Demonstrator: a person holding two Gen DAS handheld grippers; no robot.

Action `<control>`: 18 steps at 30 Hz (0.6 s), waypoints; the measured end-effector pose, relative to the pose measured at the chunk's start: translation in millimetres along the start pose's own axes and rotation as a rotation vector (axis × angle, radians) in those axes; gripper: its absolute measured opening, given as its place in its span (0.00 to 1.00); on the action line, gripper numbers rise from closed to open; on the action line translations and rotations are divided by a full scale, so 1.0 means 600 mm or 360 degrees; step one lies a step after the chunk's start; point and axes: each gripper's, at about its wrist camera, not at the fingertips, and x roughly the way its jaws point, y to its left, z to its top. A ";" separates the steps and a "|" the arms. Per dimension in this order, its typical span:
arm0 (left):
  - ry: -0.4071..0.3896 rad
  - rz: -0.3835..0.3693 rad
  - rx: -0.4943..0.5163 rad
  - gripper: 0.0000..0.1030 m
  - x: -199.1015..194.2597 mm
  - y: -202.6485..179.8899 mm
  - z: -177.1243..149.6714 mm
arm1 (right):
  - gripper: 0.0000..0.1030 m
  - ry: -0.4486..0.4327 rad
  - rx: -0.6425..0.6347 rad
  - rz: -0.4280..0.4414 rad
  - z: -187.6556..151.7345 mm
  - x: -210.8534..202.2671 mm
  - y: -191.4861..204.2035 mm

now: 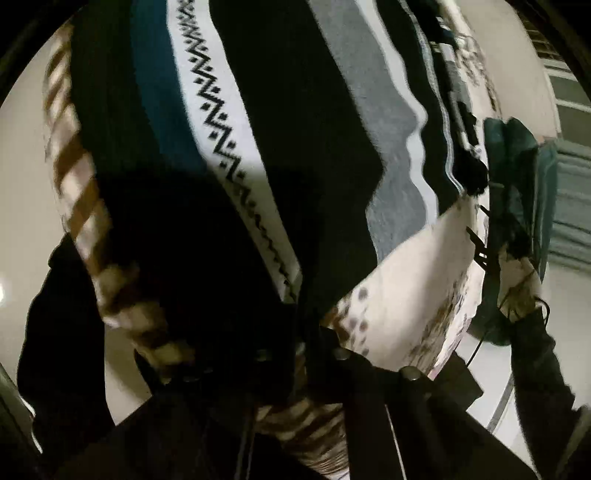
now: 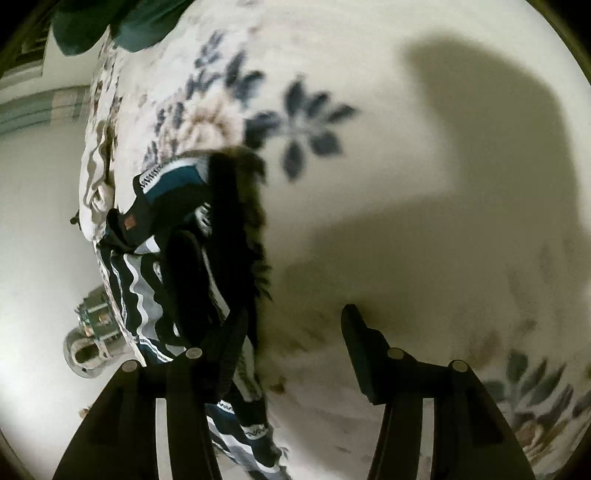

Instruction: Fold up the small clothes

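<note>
Striped knit garment [image 1: 288, 122] fills most of the left wrist view: black, teal, grey and white bands, with a black zigzag line running along one white band. It's draped over a cream floral cloth [image 1: 413, 280] that covers the work surface. A second piece with brown and cream stripes [image 1: 77, 192] sits along the garment's left edge and curls under toward the bottom of frame.

Left gripper [image 1: 306, 332]: jaws fully together, pinched on the near edge of the striped knit garment. Fabric bunches right at the fingertips; most of the fingers are in shadow, so pad detail is hard to read.

Right gripper [image 2: 291, 343]: jaws partly apart, roughly mid-width. The left-hand finger [image 2: 221, 343] lies against the garment's dark fringed edge [image 2: 255, 206], the right-hand finger sits over bare floral cloth. Pads aren't pressing anything, no grip.

In the right wrist view the garment [image 2: 147, 295] is a crumpled heap at the left edge of the floral cloth [image 2: 443, 258], hanging partly over the side. A small brown label [image 2: 129, 221] shows on a dark fold. Pale floor [image 2: 33, 229] below, with a shoe [image 2: 86, 350] just beside the hanging fabric.

Teal fabric [image 2: 96, 26] lies at the far corner of the cloth, well apart from the garment. Both views are motion-blurred.
</note>
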 end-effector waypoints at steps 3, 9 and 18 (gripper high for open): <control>0.0065 0.0090 0.0069 0.01 -0.019 0.013 -0.020 | 0.53 0.0003 -0.0028 -0.0017 -0.007 -0.006 -0.004; 0.0068 0.0217 0.0132 0.17 -0.075 0.021 -0.014 | 0.53 0.0014 -0.0049 0.0029 0.000 -0.005 0.017; -0.0043 0.0497 0.1044 0.71 0.015 -0.137 -0.011 | 0.64 0.0013 -0.0021 0.0188 0.033 0.031 0.049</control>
